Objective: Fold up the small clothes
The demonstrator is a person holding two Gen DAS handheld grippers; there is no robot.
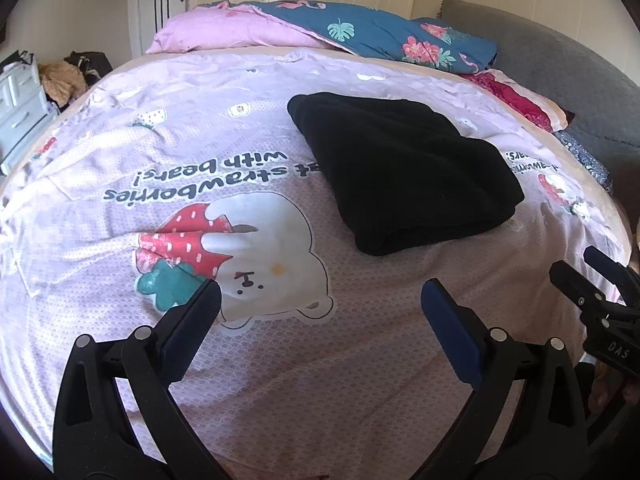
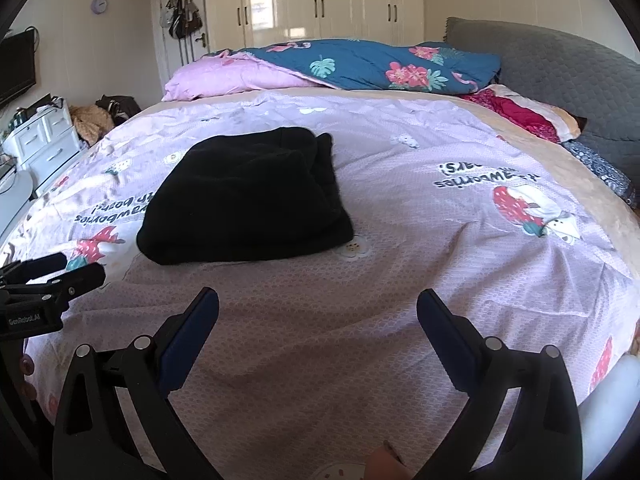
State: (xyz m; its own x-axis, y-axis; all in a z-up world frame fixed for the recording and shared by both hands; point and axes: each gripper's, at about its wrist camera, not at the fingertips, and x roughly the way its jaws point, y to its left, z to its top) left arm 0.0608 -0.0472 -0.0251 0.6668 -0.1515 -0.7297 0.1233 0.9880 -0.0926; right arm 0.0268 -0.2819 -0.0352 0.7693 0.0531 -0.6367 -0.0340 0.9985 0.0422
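Note:
A black garment (image 1: 404,168) lies folded into a thick rectangle on the pink bedspread (image 1: 280,360); it also shows in the right wrist view (image 2: 244,200), left of centre. My left gripper (image 1: 320,300) is open and empty, hovering above the spread short of the garment's near edge. My right gripper (image 2: 318,308) is open and empty, also short of the garment and to its right. Each gripper shows at the edge of the other's view: the right one (image 1: 592,280) and the left one (image 2: 60,272).
A rolled pink and blue floral duvet (image 2: 340,64) lies at the far end of the bed. A grey headboard cushion (image 2: 560,80) and a red pillow (image 2: 520,114) are at the right. White drawers (image 2: 44,140) and wardrobes (image 2: 320,0) stand beyond.

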